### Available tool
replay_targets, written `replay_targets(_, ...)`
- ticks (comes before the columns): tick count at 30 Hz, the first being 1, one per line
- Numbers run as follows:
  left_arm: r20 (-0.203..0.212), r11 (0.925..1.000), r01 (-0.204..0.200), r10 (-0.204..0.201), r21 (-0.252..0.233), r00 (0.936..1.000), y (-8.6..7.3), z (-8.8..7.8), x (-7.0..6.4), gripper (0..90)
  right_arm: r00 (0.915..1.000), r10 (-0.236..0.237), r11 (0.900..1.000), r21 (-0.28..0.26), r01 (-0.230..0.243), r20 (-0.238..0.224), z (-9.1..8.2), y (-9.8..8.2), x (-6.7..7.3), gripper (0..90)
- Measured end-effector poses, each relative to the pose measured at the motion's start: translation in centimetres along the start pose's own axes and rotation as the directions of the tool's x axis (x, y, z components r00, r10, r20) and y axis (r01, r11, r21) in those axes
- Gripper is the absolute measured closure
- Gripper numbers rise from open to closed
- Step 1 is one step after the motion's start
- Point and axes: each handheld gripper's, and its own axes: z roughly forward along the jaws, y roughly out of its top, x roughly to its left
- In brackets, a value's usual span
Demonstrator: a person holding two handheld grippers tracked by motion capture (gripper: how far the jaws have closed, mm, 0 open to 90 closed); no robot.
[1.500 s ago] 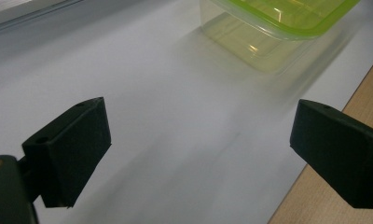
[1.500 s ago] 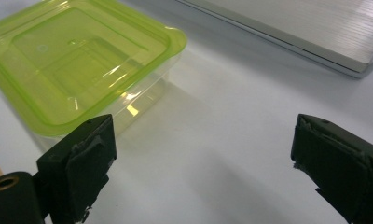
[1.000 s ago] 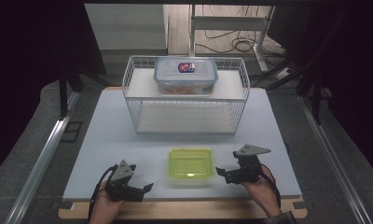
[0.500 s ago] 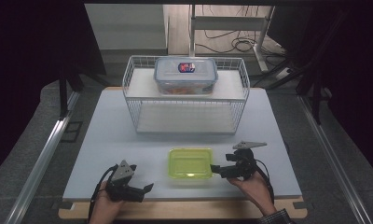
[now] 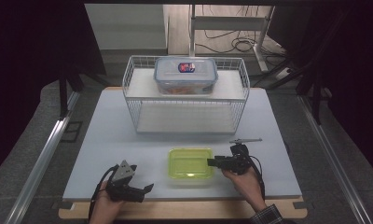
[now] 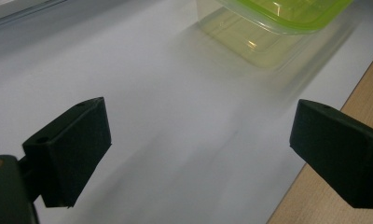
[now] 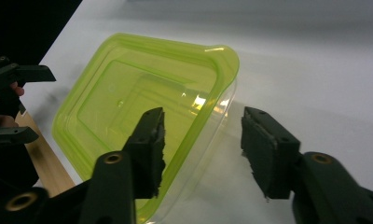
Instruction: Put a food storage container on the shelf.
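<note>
A clear container with a lime-green lid lies on the white table, near the front edge. My right gripper is level at the container's right side. Its jaws have just been closing, and they straddle the lid's rim and the clear wall. One jaw is over the lid and the other is outside the wall with a gap showing, so it is open. My left gripper rests at the front left with wide open jaws and nothing between them. The container is ahead of it.
A white wire rack stands at the back middle, and a clear box with a blue-rimmed lid sits on its upper shelf. The wooden table edge runs along the front. The left gripper appears beyond the container.
My right gripper has moved left up to the green-lidded container, and its jaws have narrowed around the container's right edge. The left gripper has stayed in place.
</note>
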Motion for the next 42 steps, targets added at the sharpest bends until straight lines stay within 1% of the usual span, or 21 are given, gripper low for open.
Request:
replay_targets(2, 0.001, 1.0, 0.0, 0.0, 0.0, 1.0, 0.0, 0.0, 0.0, 5.3, 0.9999, 0.012, 1.0, 0.014, -0.012, -0.012, 0.2, 0.0, -0.2, 57.8)
replay_targets(5, 0.002, 1.0, 0.0, 0.0, 0.001, 1.0, 0.0, 0.0, -0.1, 5.3, 0.9978, 0.049, 0.998, 0.03, -0.048, -0.045, 0.5, 0.1, -0.6, 62.4)
replay_targets(6, 0.002, 1.0, 0.0, 0.0, 0.002, 1.0, 0.0, 0.0, -0.1, 5.3, 0.9955, 0.071, 0.997, 0.036, -0.069, -0.063, 0.6, 0.1, -0.7, 64.2)
replay_targets(8, 0.001, 1.0, 0.0, 0.0, 0.001, 1.0, 0.0, 0.0, -0.1, 5.3, 0.987, 0.122, 0.992, 0.053, -0.117, -0.104, 0.7, 0.2, -1.1, 68.7)
replay_targets(9, 0.001, 1.0, 0.001, -0.001, 0.0, 1.0, 0.0, 0.0, -0.1, 5.3, 0.9816, 0.149, 0.988, 0.058, -0.143, -0.119, 0.8, 0.3, -1.3, 69.2)
replay_targets(11, 0.0, 1.0, -0.002, 0.002, 0.005, 1.0, 0.0, 0.0, -0.1, 5.3, 0.9721, 0.191, 0.98, 0.075, -0.182, -0.137, 0.9, 0.4, -1.7, 73.2)
replay_targets(12, 0.0, 1.0, -0.003, 0.003, 0.005, 1.0, 0.0, 0.0, 0.0, 5.3, 0.9654, 0.21, 0.977, 0.08, -0.2, -0.154, 0.9, 0.5, -1.8, 75.9)
replay_targets(14, -0.001, 1.0, -0.003, 0.003, 0.003, 1.0, 0.0, 0.0, 0.0, 5.3, 0.9571, 0.23, 0.972, 0.093, -0.216, -0.177, 1.0, 0.6, -1.8, 78.6)
replay_targets(15, -0.002, 1.0, -0.005, 0.005, 0.004, 1.0, 0.0, 0.0, 0.0, 5.3, 0.9546, 0.232, 0.971, 0.1, -0.216, -0.187, 1.1, 0.7, -1.8, 79.5)
replay_targets(17, -0.003, 1.0, -0.005, 0.005, 0.004, 1.0, 0.0, -0.1, 0.0, 5.3, 0.9547, 0.226, 0.972, 0.106, -0.209, -0.193, 1.2, 0.9, -1.6, 80.2)
replay_targets(19, -0.003, 1.0, -0.005, 0.005, 0.004, 1.0, 0.0, -0.1, 0.0, 5.4, 0.9589, 0.214, 0.975, 0.11, -0.196, -0.187, 1.3, 1.0, -1.4, 80.4)
replay_targets(22, -0.004, 1.0, -0.004, 0.004, 0.002, 1.0, 0.0, -0.1, 0.0, 5.3, 0.9596, 0.207, 0.976, 0.107, -0.19, -0.19, 1.2, 1.0, -1.3, 80.4)
replay_targets(25, -0.006, 1.0, -0.003, 0.003, -0.001, 1.0, 0.0, -0.1, 0.0, 5.4, 0.9578, 0.207, 0.977, 0.101, -0.19, -0.199, 1.0, 1.1, -1.3, 80.5)
replay_targets(29, -0.007, 1.0, 0.004, -0.004, -0.005, 1.0, 0.0, -0.2, 0.1, 5.3, 0.9618, 0.185, 0.982, 0.072, -0.174, -0.201, 0.3, 1.4, -1.1, 80.5)
replay_targets(33, -0.009, 0.9998, 0.015, -0.015, -0.011, 0.9998, 0.0, -0.3, 0.2, 5.3, 0.962, 0.172, 0.985, 0.04, -0.167, -0.212, -0.3, 1.8, -0.8, 80.4)
replay_targets(36, -0.009, 0.9998, 0.018, -0.018, -0.012, 0.9998, 0.0, -0.4, 0.3, 5.3, 0.9653, 0.152, 0.988, 0.021, -0.151, -0.212, -0.8, 2.3, -0.5, 80.4)
replay_targets(42, -0.009, 0.9998, 0.017, -0.017, -0.012, 0.9998, 0.0, -0.3, 0.2, 5.2, 0.9683, 0.133, 0.99, -0.011, -0.139, -0.211, -2.1, 3.3, 0.1, 80.4)
